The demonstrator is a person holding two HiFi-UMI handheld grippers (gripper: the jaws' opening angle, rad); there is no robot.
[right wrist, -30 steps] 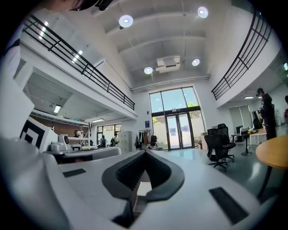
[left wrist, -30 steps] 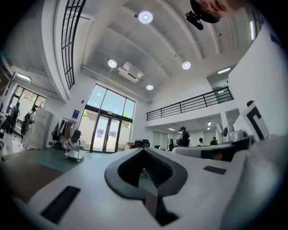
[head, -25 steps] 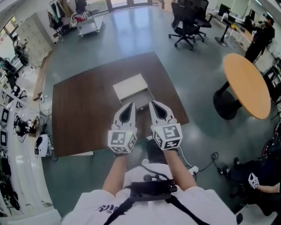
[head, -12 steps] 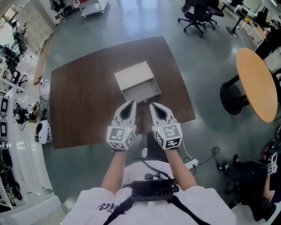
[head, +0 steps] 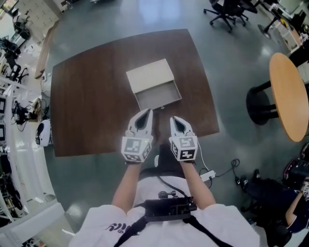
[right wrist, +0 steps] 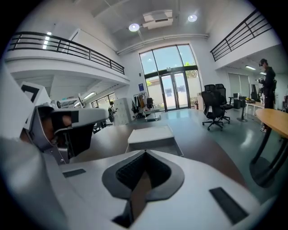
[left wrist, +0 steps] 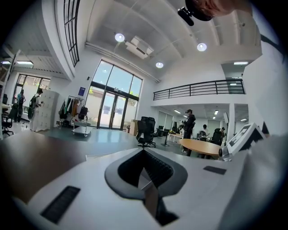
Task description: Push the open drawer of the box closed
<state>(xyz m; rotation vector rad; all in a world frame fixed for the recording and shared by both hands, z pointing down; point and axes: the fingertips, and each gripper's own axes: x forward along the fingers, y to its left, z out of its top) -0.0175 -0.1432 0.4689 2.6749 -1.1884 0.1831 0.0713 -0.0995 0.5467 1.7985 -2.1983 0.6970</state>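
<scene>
A beige box (head: 149,75) sits on the dark brown table (head: 87,106), its drawer (head: 159,98) pulled out toward me and empty. Both grippers hover side by side near the table's front edge, just short of the drawer front. My left gripper (head: 147,112) is shut with nothing in it, and its tips (left wrist: 144,151) meet in the left gripper view. My right gripper (head: 173,118) is also shut and empty. Past its closed tips (right wrist: 145,152) the right gripper view shows the box (right wrist: 150,134) and the open drawer (right wrist: 176,147) straight ahead.
A round orange table (head: 289,91) on a black base stands to the right. Office chairs (head: 227,9) are at the far right. A power strip (head: 207,174) and cables lie on the floor by my right side. Shelving and equipment line the left wall (head: 14,96).
The head view has tilted, so the table and box sit lower in the picture. Both grippers stay shut and side by side, a little nearer to me than the drawer front.
</scene>
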